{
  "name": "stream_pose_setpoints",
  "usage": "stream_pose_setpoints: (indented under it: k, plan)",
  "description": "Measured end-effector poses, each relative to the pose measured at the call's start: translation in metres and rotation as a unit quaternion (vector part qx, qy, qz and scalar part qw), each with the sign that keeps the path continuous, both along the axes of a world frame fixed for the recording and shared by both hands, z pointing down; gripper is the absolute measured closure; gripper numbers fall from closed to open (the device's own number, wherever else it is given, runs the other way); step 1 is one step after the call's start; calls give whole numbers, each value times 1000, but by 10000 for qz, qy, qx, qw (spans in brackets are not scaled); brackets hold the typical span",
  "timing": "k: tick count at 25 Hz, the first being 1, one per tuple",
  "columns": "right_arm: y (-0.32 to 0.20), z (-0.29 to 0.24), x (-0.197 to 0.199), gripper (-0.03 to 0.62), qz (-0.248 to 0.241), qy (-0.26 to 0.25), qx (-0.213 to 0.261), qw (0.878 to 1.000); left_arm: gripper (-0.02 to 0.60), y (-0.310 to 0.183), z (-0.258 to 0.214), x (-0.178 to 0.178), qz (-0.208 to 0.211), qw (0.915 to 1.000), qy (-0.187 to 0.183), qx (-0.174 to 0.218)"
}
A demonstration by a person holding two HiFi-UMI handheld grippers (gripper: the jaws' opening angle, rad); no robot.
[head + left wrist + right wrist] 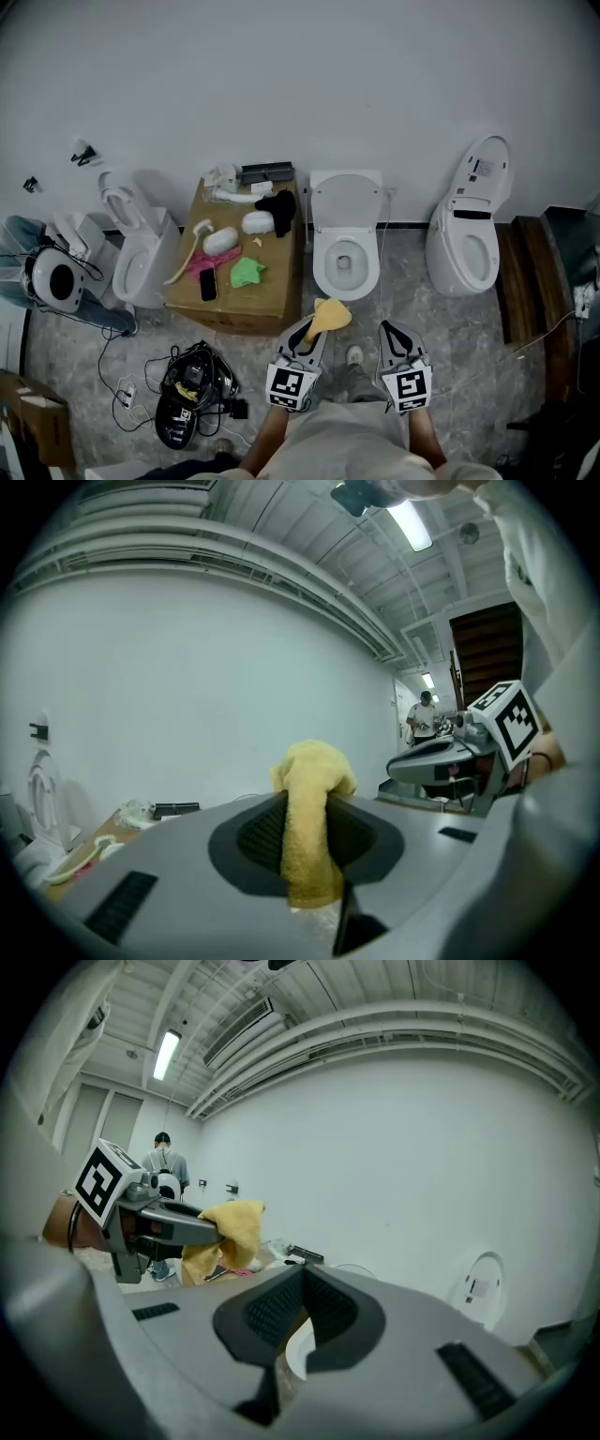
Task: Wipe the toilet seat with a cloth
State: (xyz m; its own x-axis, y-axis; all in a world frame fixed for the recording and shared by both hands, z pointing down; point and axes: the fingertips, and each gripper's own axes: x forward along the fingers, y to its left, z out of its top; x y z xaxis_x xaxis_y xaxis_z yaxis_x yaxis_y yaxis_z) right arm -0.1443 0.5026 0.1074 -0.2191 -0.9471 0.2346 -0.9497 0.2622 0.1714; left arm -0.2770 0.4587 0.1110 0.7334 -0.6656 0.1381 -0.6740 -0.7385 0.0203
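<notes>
Left gripper [313,330] is clamped tight on the yellow cloth [329,316]. In the left gripper view the jaws pinch a thick fold of the cloth [308,829], and a rounded wad bulges up past the tips. That wad and the jaws block everything straight ahead, so the toilet is hidden from this camera.

From the head view, the cloth sits just in front of the front rim of the middle toilet [321,265], not on the seat. The lid [347,199] is up against the wall and the bowl is open.

Right gripper [393,329] is alongside, jaws closed together with nothing between them. In the right gripper view the dark pads [330,1309] meet at the tips — only a sliver of something white and curved shows through the gap lower down, too little to name. Off to that view's left, the left gripper [212,1229] shows with the cloth [234,1232] drooping from it.

Both hands are hidden under the marker cubes; only forearms show at the bottom edge.

A cardboard box [246,307] stands left of the toilet with a green rag [247,273], a black phone [208,284] and some white items that are hard to make out. More toilets stand either side — one at far left [142,262] and one at right [469,239]. A tangle of cables [192,386] lies on the floor.
</notes>
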Motion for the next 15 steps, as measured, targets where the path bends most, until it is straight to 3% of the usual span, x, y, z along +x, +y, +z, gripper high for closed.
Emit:
stream_pose_setpoints:
  k: [15]
  plan:
    - [-152,0,84,586,-460,-127,-71,9988,480,-138,1,74,-474,9986,-210,-36]
